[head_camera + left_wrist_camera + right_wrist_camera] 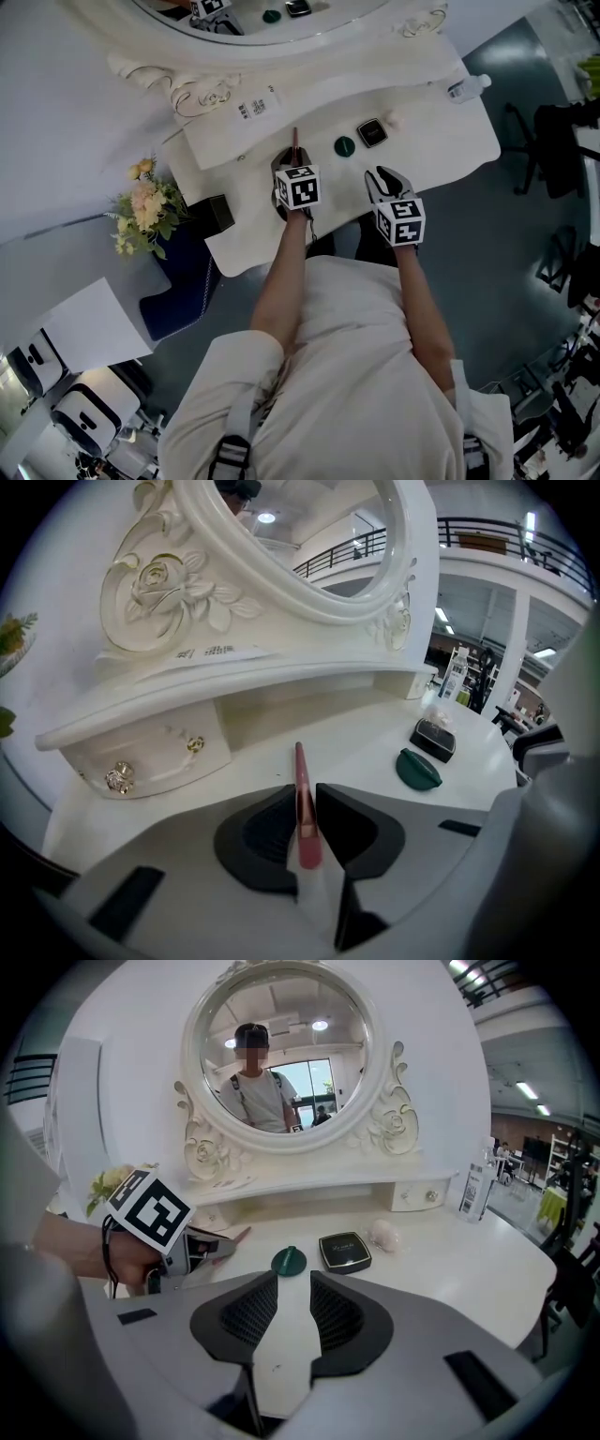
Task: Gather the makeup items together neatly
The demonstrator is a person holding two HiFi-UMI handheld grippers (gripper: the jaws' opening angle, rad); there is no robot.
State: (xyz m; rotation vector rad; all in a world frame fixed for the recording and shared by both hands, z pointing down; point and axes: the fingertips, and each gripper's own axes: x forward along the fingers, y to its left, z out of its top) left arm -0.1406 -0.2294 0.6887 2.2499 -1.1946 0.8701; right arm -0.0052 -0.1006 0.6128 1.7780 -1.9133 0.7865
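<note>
The left gripper is clamping a pink makeup pencil, its tip pointing out over the white vanity top. The right gripper is hanging empty with its jaws parted, near the green round compact. The black square compact and pale sponge are sitting just beside it.

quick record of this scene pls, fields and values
surface: white vanity table under an oval mirror
left gripper: shut on a pink makeup pencil, tip towards the mirror
right gripper: open, nothing between the jaws
loose items: green round case, black square compact, pale sponge, in a row
task state: pencil held, not yet set beside the others
</note>
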